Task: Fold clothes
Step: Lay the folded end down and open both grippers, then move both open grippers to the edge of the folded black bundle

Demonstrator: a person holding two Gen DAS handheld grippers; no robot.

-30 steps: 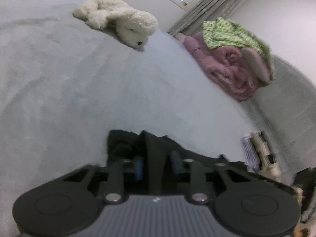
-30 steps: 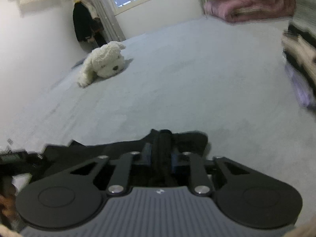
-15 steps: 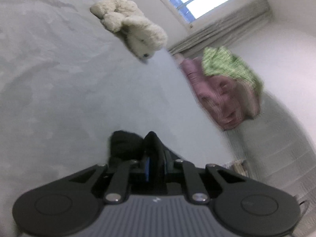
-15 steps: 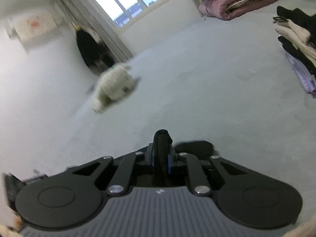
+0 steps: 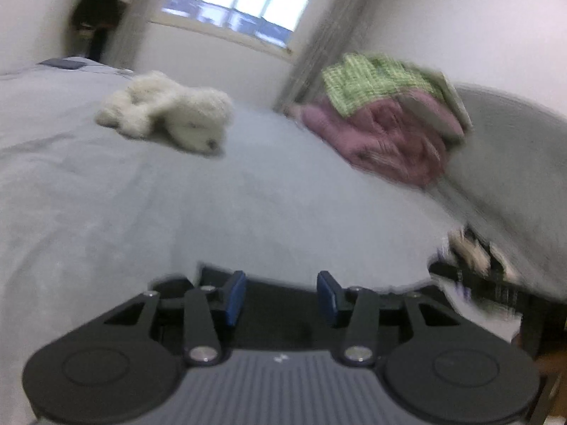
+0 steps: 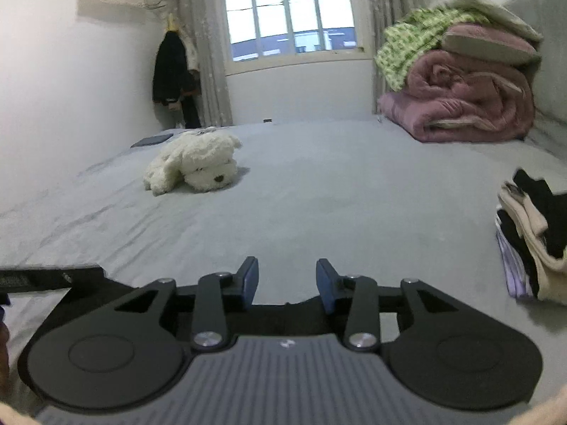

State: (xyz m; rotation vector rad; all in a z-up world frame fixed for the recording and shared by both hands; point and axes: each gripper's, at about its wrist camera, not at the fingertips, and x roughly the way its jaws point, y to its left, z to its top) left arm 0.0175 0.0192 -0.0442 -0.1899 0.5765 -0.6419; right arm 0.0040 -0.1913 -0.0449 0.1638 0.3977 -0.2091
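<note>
Opening, both tools (image 5: pixel 281 295) (image 6: pixel 286 285) release dark garment (image 5: pixel 280 318).

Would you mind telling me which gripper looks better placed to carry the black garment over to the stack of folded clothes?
Probably the right gripper: the stack of folded clothes lies on its side, close by. Both grippers' fingers are opening, gripping nothing, with the black garment just below them.

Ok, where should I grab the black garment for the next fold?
Judging by how the black garment lies flat under the opening left gripper, pinch its far edge, coming down from above; the right gripper takes the same edge.
</note>
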